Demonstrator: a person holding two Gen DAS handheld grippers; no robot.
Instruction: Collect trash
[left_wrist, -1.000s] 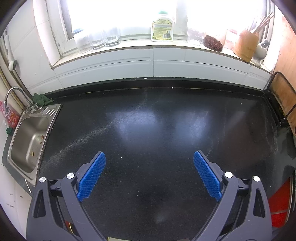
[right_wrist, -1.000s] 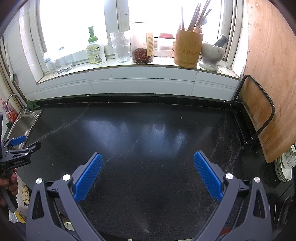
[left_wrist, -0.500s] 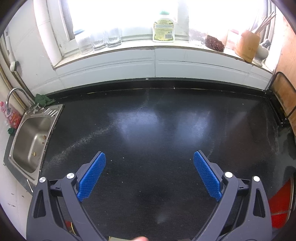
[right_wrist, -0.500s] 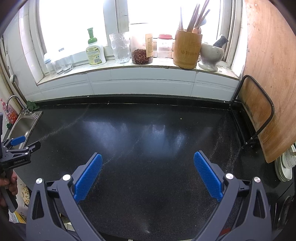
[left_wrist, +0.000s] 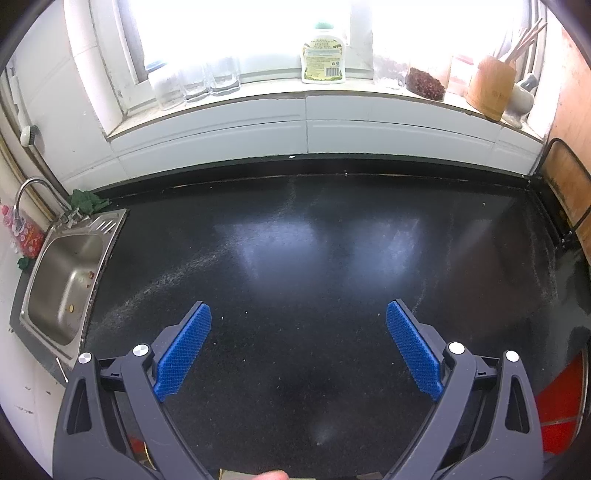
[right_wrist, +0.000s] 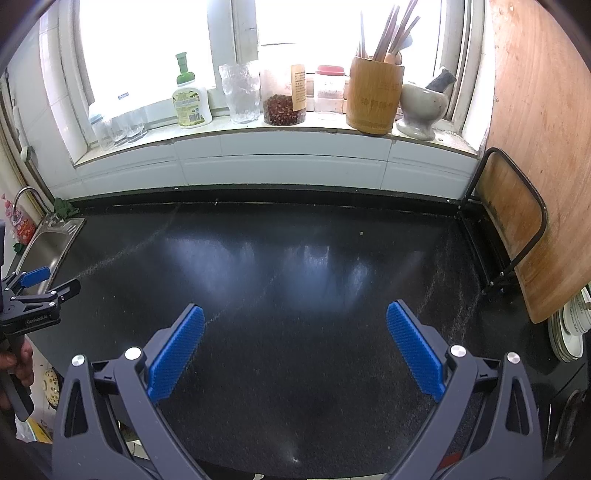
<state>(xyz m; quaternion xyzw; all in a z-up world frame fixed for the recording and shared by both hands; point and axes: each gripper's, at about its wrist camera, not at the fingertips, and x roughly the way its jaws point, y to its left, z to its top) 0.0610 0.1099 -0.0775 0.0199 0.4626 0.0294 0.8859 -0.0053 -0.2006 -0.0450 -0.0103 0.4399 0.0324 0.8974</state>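
Left wrist view shows the left gripper (left_wrist: 298, 345) and right gripper (right_wrist: 295, 345) both spread wide and empty above the black countertop (left_wrist: 314, 258), where only tiny crumbs (right_wrist: 361, 233), light and hard to pinch, count as trash.

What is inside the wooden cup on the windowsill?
Chopsticks stick up out of the wooden cup, fanning out, with what looks like a wooden spoon tip among them. Their lower parts and the bottom of the cup are hidden by its wall.

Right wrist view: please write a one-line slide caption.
Open right gripper above a dark countertop; wooden utensil holder on the windowsill.
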